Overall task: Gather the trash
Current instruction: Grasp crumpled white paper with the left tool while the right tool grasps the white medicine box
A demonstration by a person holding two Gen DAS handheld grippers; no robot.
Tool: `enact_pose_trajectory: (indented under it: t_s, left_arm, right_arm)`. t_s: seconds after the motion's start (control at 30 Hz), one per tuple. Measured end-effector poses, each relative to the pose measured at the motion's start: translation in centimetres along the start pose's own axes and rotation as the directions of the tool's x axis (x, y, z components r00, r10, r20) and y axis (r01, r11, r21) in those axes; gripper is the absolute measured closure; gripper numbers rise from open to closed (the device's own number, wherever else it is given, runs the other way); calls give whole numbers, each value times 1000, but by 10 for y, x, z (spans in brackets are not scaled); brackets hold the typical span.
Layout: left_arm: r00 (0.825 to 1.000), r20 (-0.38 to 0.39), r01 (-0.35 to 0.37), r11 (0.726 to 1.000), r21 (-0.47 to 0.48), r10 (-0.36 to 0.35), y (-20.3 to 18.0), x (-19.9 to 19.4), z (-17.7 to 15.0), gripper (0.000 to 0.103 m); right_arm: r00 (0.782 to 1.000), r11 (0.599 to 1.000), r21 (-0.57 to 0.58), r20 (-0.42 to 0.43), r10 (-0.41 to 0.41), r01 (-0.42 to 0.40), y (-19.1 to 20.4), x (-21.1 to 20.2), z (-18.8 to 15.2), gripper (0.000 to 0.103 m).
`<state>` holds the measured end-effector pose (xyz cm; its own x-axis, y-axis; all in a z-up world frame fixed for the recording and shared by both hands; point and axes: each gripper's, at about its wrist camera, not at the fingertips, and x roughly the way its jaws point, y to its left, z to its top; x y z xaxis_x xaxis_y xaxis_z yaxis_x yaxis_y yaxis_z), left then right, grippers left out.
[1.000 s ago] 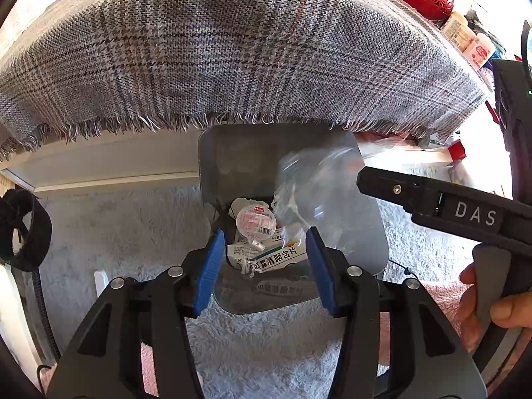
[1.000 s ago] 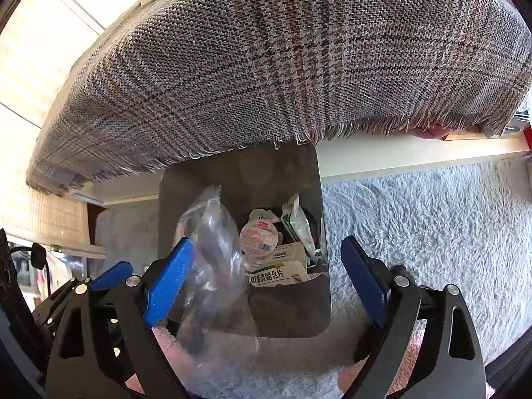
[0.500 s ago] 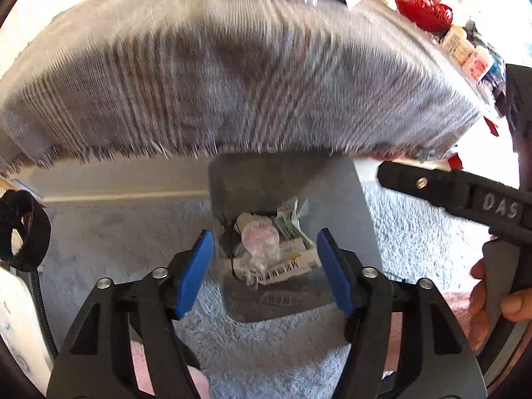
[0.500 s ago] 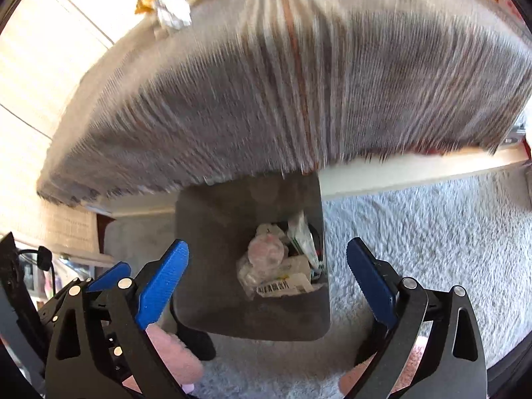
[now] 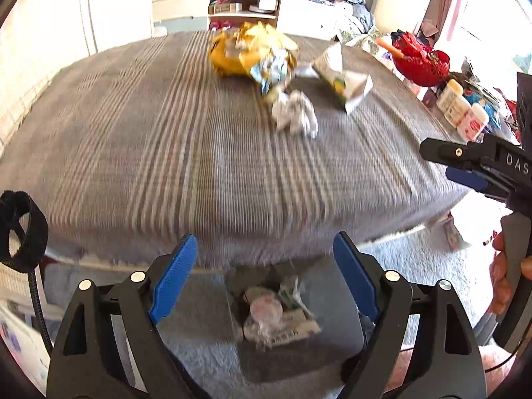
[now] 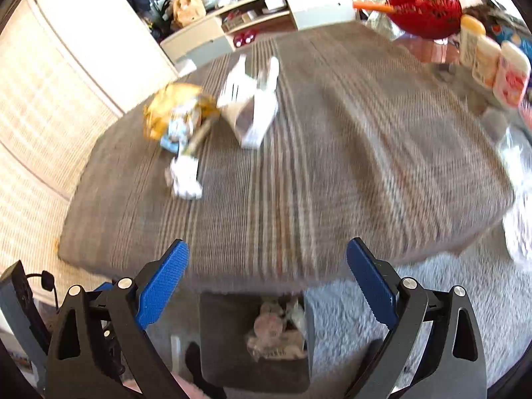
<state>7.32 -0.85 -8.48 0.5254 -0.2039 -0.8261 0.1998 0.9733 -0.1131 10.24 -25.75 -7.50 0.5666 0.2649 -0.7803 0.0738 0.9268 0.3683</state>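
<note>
Now both grippers rise from the bin (image 5: 299,342) to the cloth-covered worktop (image 5: 186,153). The left gripper (image 5: 264,277) has just been opening, empty; the right gripper (image 6: 267,277) gapes empty too. The clear bag lies binned; wrappers (image 5: 256,53) remain on the worktop.

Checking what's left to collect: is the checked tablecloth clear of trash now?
No, a yellow wrapper, a crumpled white paper and a torn carton lie on it.
</note>
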Motion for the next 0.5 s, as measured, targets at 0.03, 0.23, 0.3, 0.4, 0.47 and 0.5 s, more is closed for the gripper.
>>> enact_pose_trajectory:
  t_s: [0.03, 0.23, 0.3, 0.4, 0.47, 0.5]
  left_arm:
    - [1000, 7, -2, 1000, 8, 2, -1, 3, 9, 24]
    - [999, 36, 11, 1000, 14, -11, -8, 20, 55, 24]
    - [999, 42, 15, 1000, 14, -16, -10, 30, 69, 24]
    - [999, 40, 19, 1000, 15, -20, -12, 44, 81, 24]
    - [999, 36, 22, 1000, 15, -22, -13, 55, 88, 26]
    - [999, 34, 20, 1000, 15, -21, -14, 60, 90, 28]
  right_arm:
    - [1000, 1000, 4, 9, 2, -2, -1, 1, 10, 7]
    - [999, 1000, 0, 38, 1, -1, -1, 16, 60, 7]
    - [999, 1000, -5, 40, 13, -12, 4, 24, 74, 7]
    - [999, 1000, -16, 38, 24, -24, 10, 37, 89, 7]
    - [999, 999, -34, 34, 32, -31, 18, 49, 96, 7]
    - [999, 999, -40, 33, 32, -30, 21, 53, 99, 7]
